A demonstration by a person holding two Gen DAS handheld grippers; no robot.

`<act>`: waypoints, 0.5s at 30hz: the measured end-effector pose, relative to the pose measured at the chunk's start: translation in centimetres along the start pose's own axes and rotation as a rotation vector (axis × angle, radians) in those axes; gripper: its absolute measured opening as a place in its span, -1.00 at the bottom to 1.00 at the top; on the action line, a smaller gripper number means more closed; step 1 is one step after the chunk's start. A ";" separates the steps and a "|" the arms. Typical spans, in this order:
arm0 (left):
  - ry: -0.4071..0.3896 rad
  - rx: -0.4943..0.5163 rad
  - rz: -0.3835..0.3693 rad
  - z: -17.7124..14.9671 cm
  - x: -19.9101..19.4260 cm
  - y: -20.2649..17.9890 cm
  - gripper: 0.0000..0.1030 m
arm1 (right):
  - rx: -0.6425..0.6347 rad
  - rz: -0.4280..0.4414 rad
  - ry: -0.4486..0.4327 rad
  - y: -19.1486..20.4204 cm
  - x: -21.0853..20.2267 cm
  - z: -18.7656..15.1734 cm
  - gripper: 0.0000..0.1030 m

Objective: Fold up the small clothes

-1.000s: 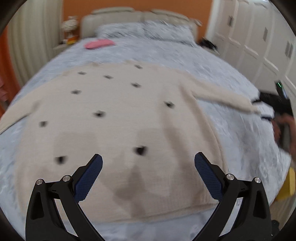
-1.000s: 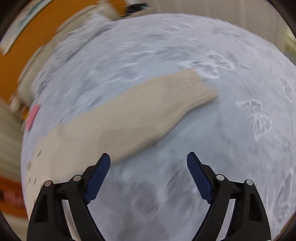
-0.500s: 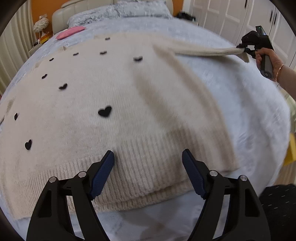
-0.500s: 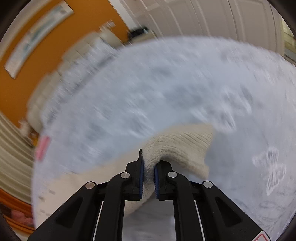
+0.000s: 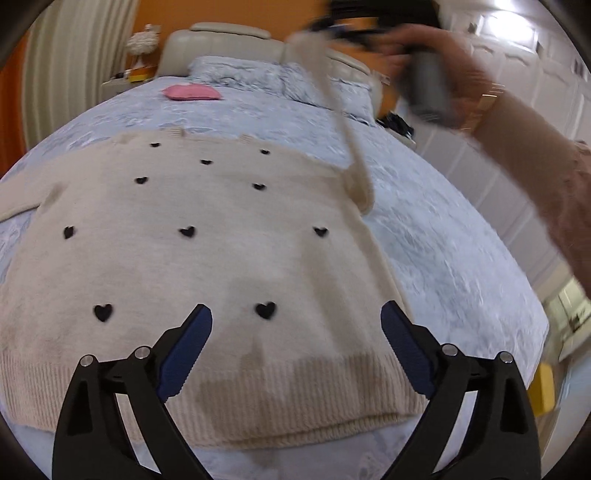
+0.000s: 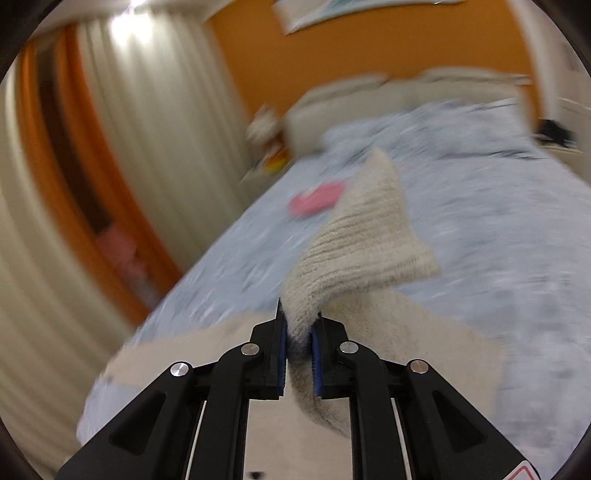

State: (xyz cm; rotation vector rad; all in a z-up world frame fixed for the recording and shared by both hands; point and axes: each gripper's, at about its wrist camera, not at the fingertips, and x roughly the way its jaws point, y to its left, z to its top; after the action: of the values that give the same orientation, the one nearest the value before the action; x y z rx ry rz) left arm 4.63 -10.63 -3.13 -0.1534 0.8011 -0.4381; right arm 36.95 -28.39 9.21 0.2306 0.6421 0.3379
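Note:
A cream knit sweater [image 5: 192, 266] with small black hearts lies flat on the bed, hem towards me. My left gripper [image 5: 295, 354] is open and empty, hovering above the hem. My right gripper [image 6: 298, 354] is shut on the ribbed cuff [image 6: 354, 243] of the sweater's right sleeve. In the left wrist view that sleeve [image 5: 343, 122] is lifted high and hangs taut from the right gripper [image 5: 332, 31], which shows blurred at the top, held by a hand. The left sleeve [image 5: 18, 199] lies out flat at the left edge.
The bed [image 5: 443, 236] has a pale blue patterned cover. A pink cushion [image 5: 192, 92] lies near the pillows [image 5: 258, 75] and headboard. White wardrobe doors [image 5: 517, 122] stand on the right, curtains [image 6: 129, 155] and a bedside table on the left. A yellow object [image 5: 543, 391] sits beside the bed.
My right gripper closed on the sleeve cuff and lifted it up and over towards the sweater's body. My left gripper drew back a little from the hem and opened wider.

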 end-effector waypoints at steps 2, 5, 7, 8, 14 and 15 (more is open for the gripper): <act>-0.006 -0.036 0.008 0.4 0.0 0.9 0.82 | -0.057 0.014 0.140 2.6 6.5 -2.2 -0.48; -0.012 -0.099 0.006 0.9 -0.2 2.4 0.84 | -0.075 -0.009 0.289 3.2 11.1 -4.7 -0.45; -0.022 -0.142 0.009 1.4 -0.4 3.7 0.87 | -0.040 -0.006 0.211 1.0 8.6 -5.4 -0.36; -0.029 -0.184 0.004 1.8 -0.5 4.8 0.88 | -0.021 -0.024 0.184 -0.1 7.4 -5.7 -0.08; -0.075 -0.441 -0.007 6.3 1.6 11.7 0.88 | 0.133 -0.333 0.125 -10.5 -3.2 -13.7 0.13; -0.082 -0.451 0.013 7.7 2.6 12.7 0.88 | 0.150 -0.358 0.145 -11.7 -3.6 -15.0 0.13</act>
State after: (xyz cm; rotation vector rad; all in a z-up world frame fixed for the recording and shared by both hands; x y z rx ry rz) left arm 15.90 -0.54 -3.31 -0.5817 0.8107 -0.2312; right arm 27.76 -38.90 -4.15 0.2301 0.8376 -0.0391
